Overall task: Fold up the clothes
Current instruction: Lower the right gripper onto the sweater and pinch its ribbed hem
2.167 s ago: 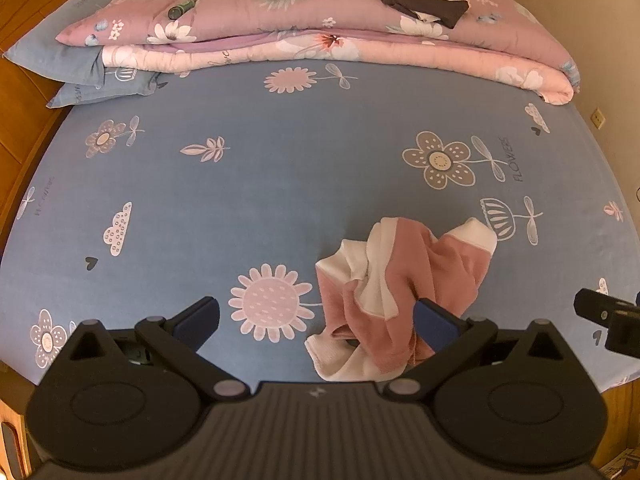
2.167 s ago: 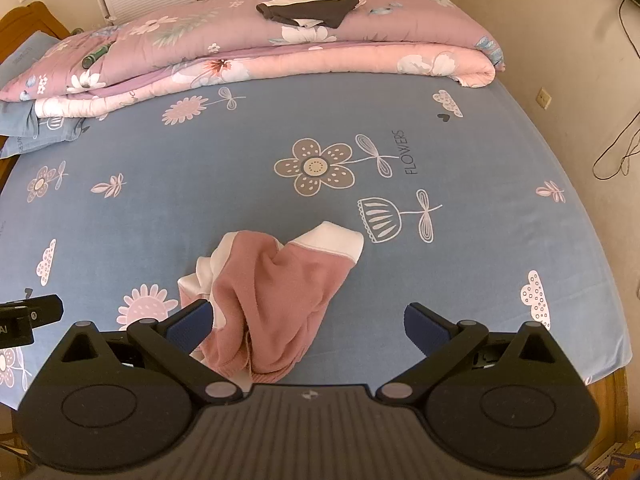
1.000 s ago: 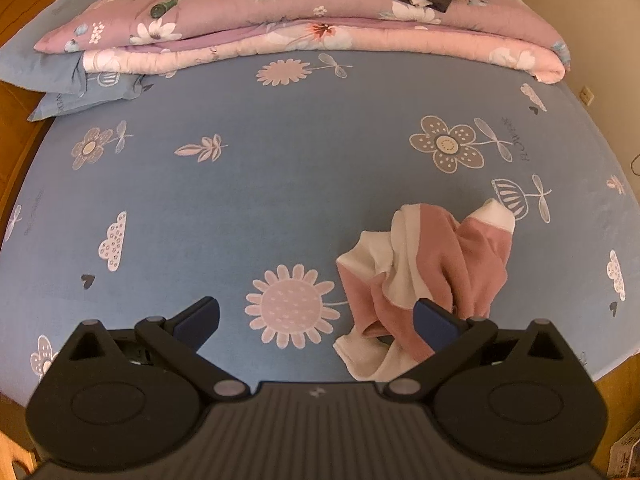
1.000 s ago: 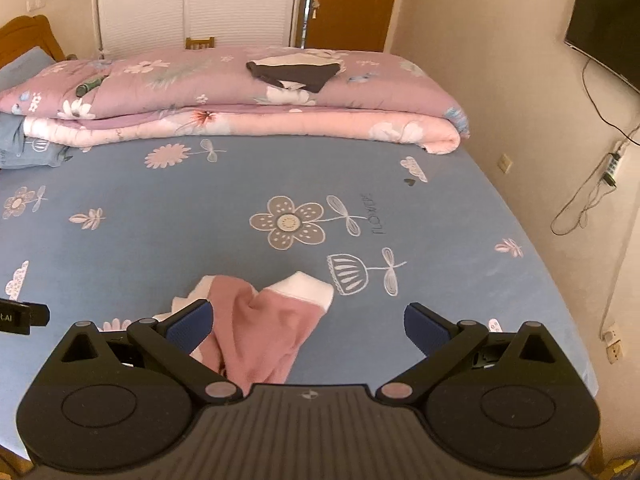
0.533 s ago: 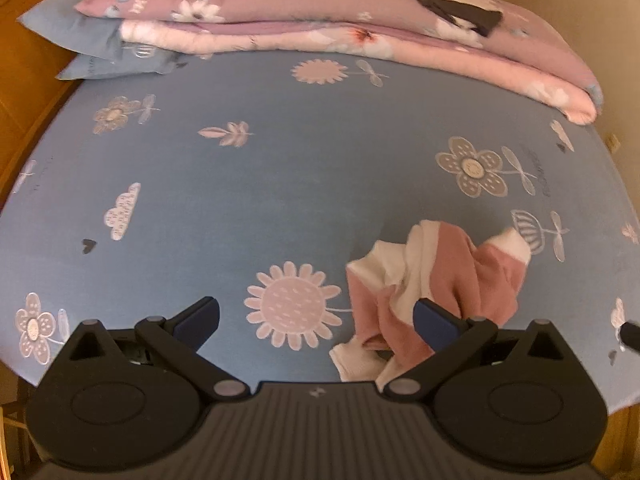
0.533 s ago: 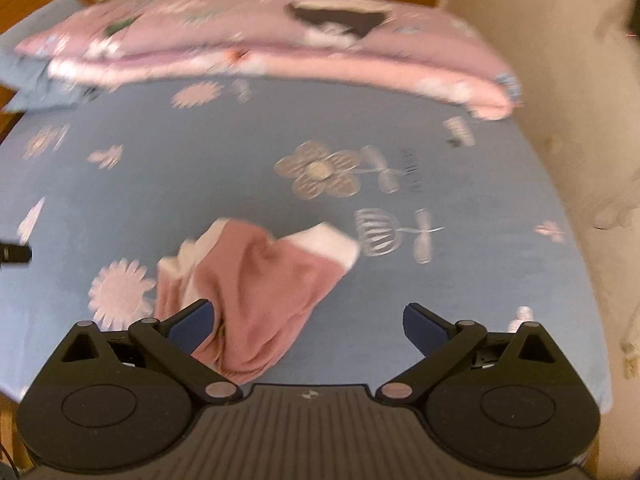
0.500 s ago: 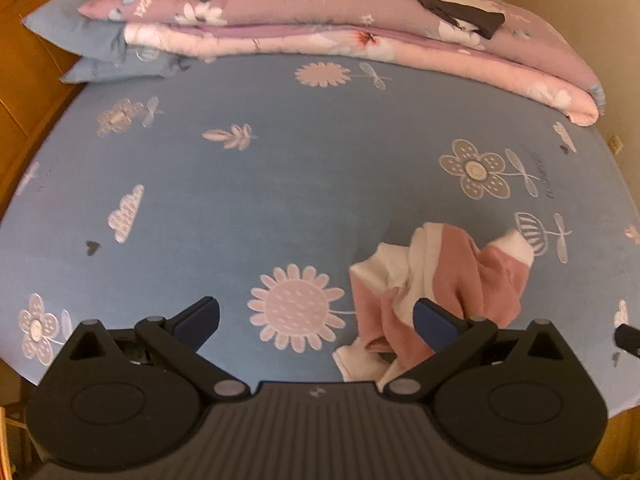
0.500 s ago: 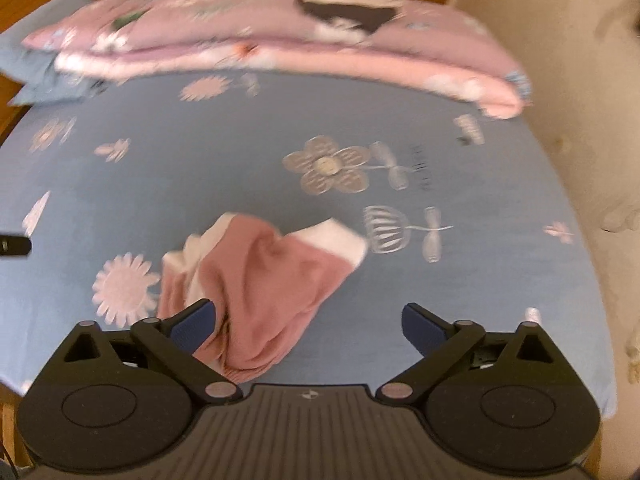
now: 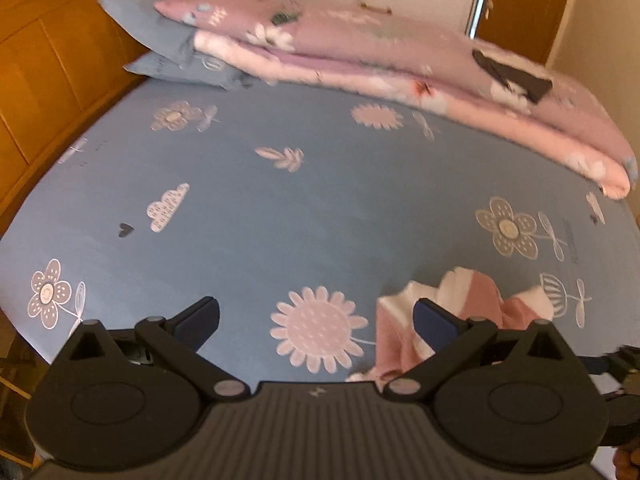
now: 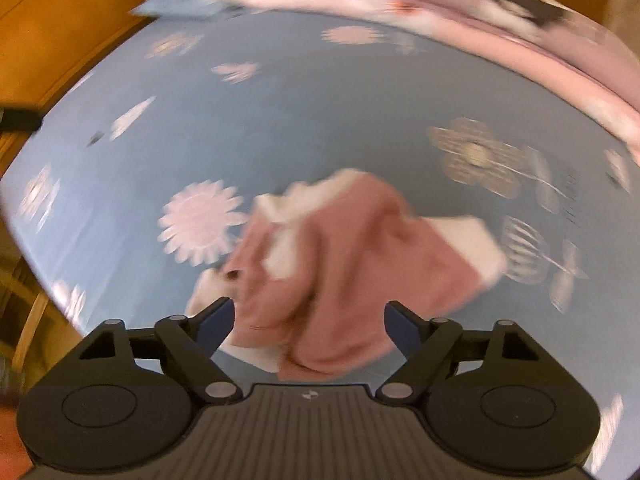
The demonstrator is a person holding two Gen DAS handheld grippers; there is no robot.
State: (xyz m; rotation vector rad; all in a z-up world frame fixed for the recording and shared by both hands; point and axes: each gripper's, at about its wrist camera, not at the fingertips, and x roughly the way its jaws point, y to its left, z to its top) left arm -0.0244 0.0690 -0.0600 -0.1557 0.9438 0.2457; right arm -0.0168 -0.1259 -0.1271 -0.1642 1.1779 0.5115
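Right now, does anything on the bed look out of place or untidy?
Yes. The pink and white garment lies crumpled in a heap on the blue sheet, not spread flat. A dark cloth also sits loose on the folded quilt.

No readable text on the blurred bed sheet (image 9: 320, 208) or elsewhere

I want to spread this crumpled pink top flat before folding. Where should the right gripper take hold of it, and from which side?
Probably the white cuff at the far right of the pink top. It sticks out flat on the blue sheet, clear of the bunched middle. Bring the open right gripper in from the right, fingers straddling the edge.
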